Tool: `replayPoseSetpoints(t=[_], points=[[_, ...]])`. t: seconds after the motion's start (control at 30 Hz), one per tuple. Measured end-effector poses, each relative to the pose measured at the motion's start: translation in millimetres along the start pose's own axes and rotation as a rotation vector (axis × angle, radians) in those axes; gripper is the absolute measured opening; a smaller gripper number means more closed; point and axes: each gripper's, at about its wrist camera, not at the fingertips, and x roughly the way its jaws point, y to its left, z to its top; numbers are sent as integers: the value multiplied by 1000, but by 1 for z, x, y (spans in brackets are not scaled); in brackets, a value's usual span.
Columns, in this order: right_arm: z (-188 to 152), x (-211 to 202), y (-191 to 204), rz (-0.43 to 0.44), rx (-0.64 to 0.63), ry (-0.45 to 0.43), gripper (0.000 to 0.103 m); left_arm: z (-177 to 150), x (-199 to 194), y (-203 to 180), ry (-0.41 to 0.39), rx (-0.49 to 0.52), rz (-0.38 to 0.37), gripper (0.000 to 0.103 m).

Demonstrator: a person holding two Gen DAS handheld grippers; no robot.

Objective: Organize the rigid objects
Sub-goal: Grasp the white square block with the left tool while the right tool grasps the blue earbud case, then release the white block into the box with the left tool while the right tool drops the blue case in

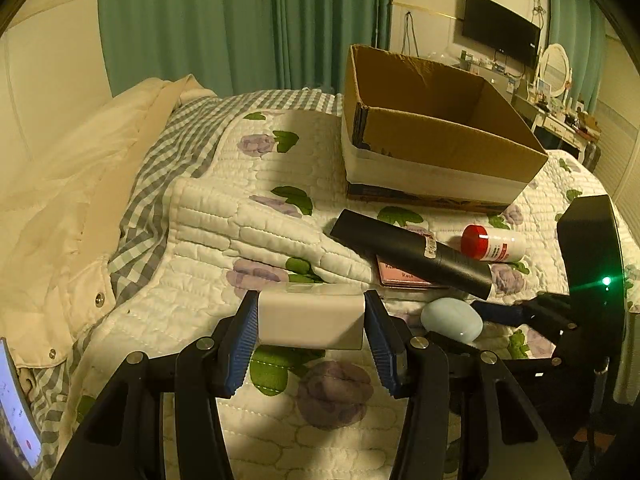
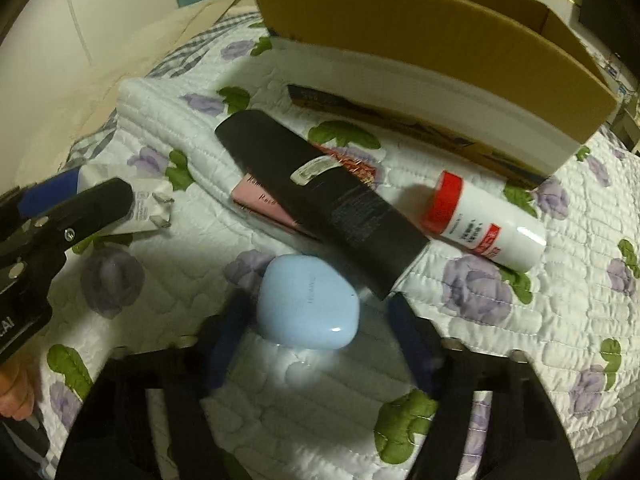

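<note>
The white charger (image 1: 310, 320) is clamped in the left gripper (image 1: 311, 322). The right gripper (image 2: 316, 336) is spread wide around the blue case (image 2: 307, 300); closure, then transfer to the cardboard box (image 1: 452, 148), is required.

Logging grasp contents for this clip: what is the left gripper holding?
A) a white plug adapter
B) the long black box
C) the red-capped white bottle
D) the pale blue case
A: the left gripper is shut on the white plug adapter; its prongs show in the right wrist view, while the other three lie on the quilt.
</note>
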Motion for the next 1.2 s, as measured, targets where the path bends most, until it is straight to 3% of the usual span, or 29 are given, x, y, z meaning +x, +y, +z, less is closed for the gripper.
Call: replayPoseSetpoints(t=[0.03,0.37,0.7,0.93,1.2], points=[[-1,0,1,10,-6,2,50,0,-1,-1,0,3,3,52],[-9,-80,0,-16,-36,-146,50,19,-41,-19,-61,50,-6,52],[51,-171,-40,-87,-22,-362,50,98,-74,-53,-192,88,-54,52],[101,-185,-74,-125,-20,-433,50,153,-43,-82,-247,136,-76,52],[135,-142,-108,-152,-2,-402,50,177,34,-100,-186,146,-72,52]])
